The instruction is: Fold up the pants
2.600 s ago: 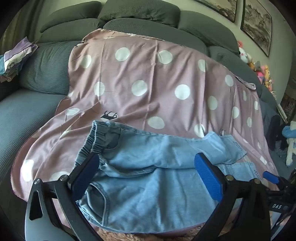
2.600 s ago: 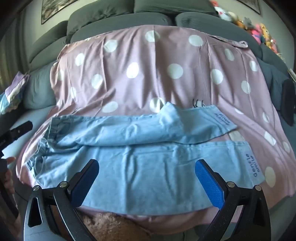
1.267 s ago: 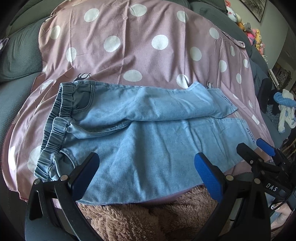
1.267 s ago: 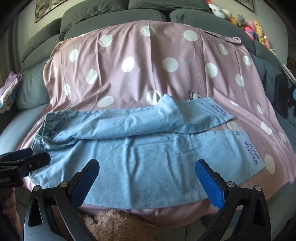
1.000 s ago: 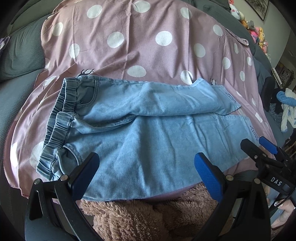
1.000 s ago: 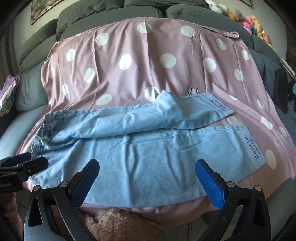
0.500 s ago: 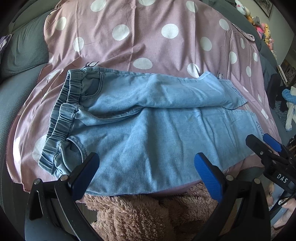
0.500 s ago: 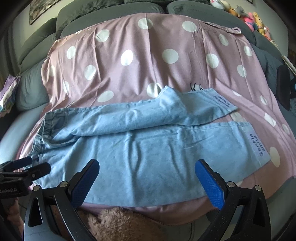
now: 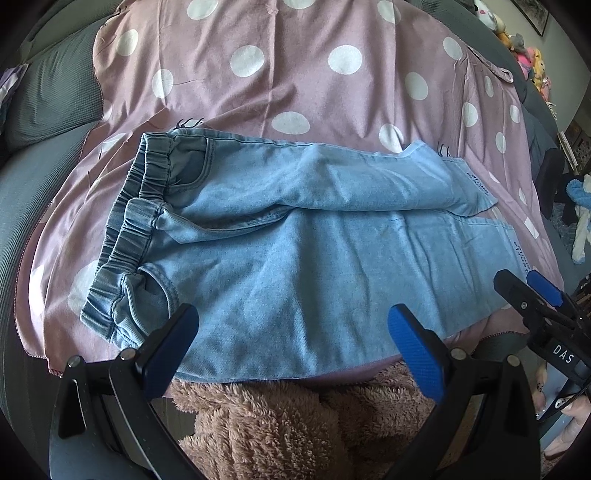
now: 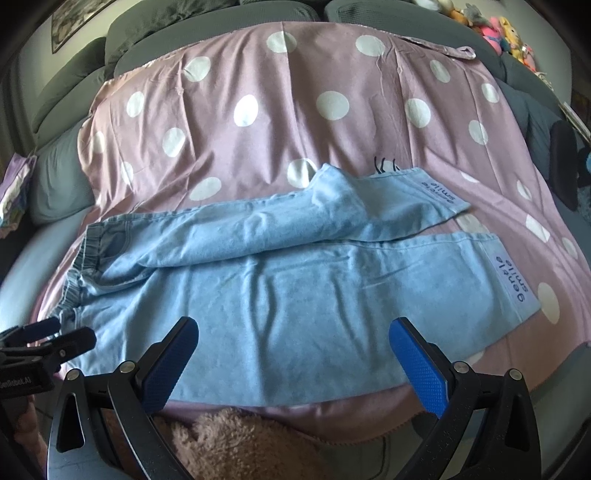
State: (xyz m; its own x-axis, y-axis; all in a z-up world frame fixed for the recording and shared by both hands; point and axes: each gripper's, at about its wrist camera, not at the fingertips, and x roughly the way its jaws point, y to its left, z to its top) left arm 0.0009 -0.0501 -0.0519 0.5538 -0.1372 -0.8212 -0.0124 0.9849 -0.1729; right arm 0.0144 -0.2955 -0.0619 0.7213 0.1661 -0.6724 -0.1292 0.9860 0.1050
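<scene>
Light blue denim pants (image 9: 295, 240) lie flat on a pink polka-dot sheet (image 9: 295, 74), elastic waistband (image 9: 136, 221) to the left, leg cuffs to the right. The far leg lies rumpled and slightly over the near leg. In the right wrist view the pants (image 10: 295, 288) show cuffs printed "gentle smile" (image 10: 511, 277). My left gripper (image 9: 291, 347) is open and empty above the near edge of the pants. My right gripper (image 10: 291, 350) is open and empty over the near leg; it also shows in the left wrist view (image 9: 532, 299) at the right, near the cuff.
The sheet covers a grey sofa with cushions (image 9: 55, 85). A brown fluffy blanket (image 9: 295, 424) hangs below the sheet's front edge. Stuffed toys (image 10: 509, 33) sit at the far right. Folded clothes (image 10: 14, 184) lie at the far left.
Both grippers have risen and tilted down over the pants, so more of the waistband and near edge shows. The pants have not moved. Both grippers stay open.
</scene>
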